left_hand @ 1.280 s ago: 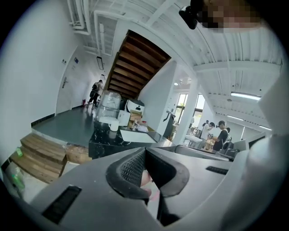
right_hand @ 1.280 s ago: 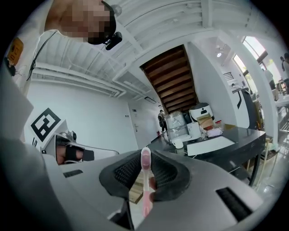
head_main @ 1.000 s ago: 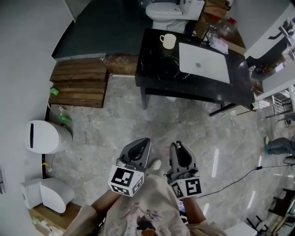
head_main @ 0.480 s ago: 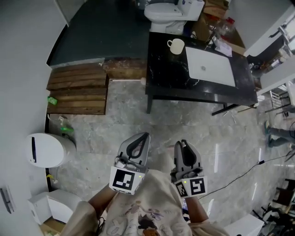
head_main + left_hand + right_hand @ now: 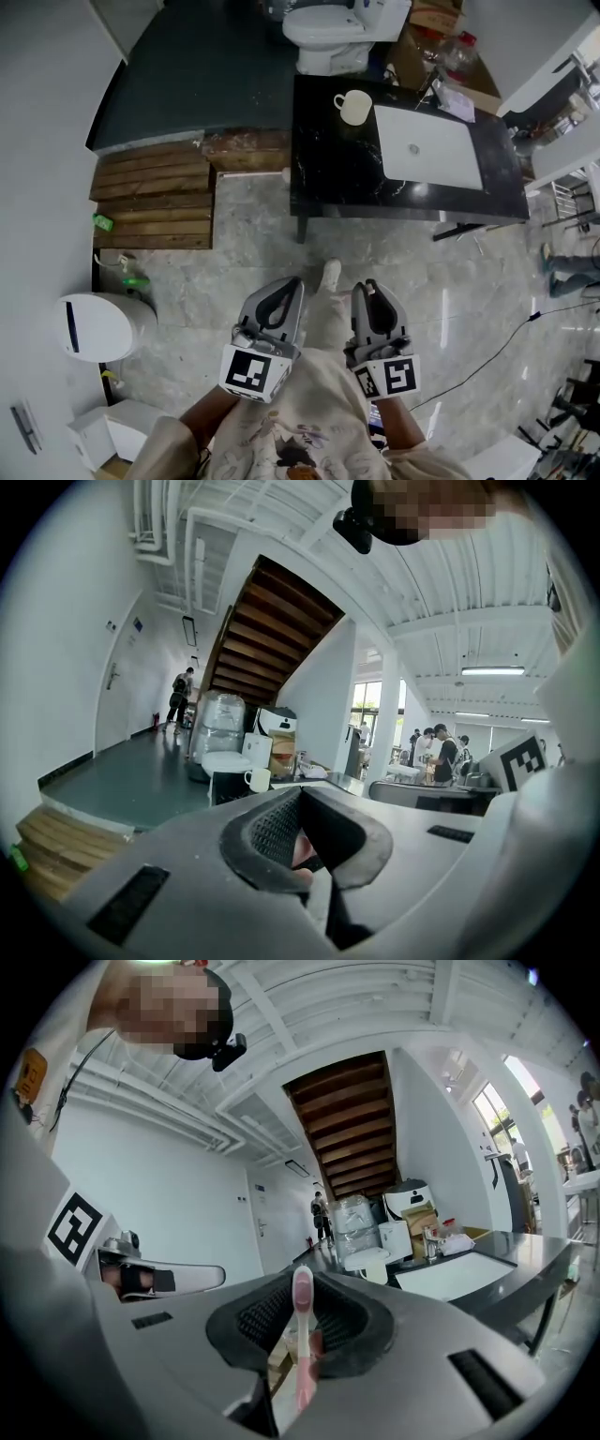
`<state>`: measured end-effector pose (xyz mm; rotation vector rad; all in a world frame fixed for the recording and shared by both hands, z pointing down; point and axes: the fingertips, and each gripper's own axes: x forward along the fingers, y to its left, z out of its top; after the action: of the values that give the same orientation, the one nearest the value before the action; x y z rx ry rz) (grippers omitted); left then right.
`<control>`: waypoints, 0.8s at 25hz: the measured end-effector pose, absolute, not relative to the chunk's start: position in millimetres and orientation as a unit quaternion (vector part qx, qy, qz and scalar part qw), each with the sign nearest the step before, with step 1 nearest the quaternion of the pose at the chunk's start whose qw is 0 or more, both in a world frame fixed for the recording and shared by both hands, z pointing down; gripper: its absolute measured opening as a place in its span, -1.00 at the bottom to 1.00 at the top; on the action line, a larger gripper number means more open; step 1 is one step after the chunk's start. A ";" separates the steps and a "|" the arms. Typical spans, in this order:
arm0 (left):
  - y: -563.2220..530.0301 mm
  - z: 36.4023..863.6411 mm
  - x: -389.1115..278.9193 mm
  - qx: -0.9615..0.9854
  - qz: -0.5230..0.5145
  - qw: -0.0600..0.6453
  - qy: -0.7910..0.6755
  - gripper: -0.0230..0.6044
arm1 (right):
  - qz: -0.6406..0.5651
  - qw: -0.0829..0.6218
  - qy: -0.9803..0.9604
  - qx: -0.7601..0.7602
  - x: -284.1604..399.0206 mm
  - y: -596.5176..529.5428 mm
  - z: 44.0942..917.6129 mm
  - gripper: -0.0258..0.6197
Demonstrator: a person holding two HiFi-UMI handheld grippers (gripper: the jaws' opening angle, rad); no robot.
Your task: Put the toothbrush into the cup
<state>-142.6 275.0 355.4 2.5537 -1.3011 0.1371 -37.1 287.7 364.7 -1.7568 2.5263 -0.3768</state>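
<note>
A cream cup (image 5: 354, 107) stands on the black table (image 5: 328, 169) far ahead of me, left of a white sink basin (image 5: 427, 148). My right gripper (image 5: 367, 287) is shut on a pink toothbrush (image 5: 303, 1335), whose head sticks up between the pads. In the right gripper view the cup (image 5: 375, 1267) shows small beyond the jaws. My left gripper (image 5: 292, 284) is shut with nothing in it; its view has the cup (image 5: 258, 779) in the distance. Both grippers are held close to my body, over the floor and well short of the table.
A white toilet (image 5: 328, 26) stands behind the table, with boxes and bottles (image 5: 441, 37) at the back right. Wooden steps (image 5: 155, 192) lie at the left, a white bin (image 5: 98, 326) nearer me. A cable (image 5: 487, 361) crosses the floor on the right.
I have walked forward: the steps and bin have slid back in the head view, and a shoe now shows between the grippers. Both grippers stay shut, the toothbrush still held.
</note>
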 end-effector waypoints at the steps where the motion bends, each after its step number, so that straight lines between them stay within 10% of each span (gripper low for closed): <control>1: 261.6 359.8 -137.7 0.880 0.056 0.139 -0.450 -0.88 | -0.122 0.020 0.817 -0.563 -34.1 273.2 366.7 -0.70; 20: 13.1 361.7 -10.8 0.847 0.089 0.165 -0.497 -0.89 | -0.112 0.024 0.866 -0.488 70.3 11.7 346.0 -0.70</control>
<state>-10.8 13.1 361.7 2.4140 -1.4147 0.2531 70.3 11.7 346.0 -1.5087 2.6788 -0.3456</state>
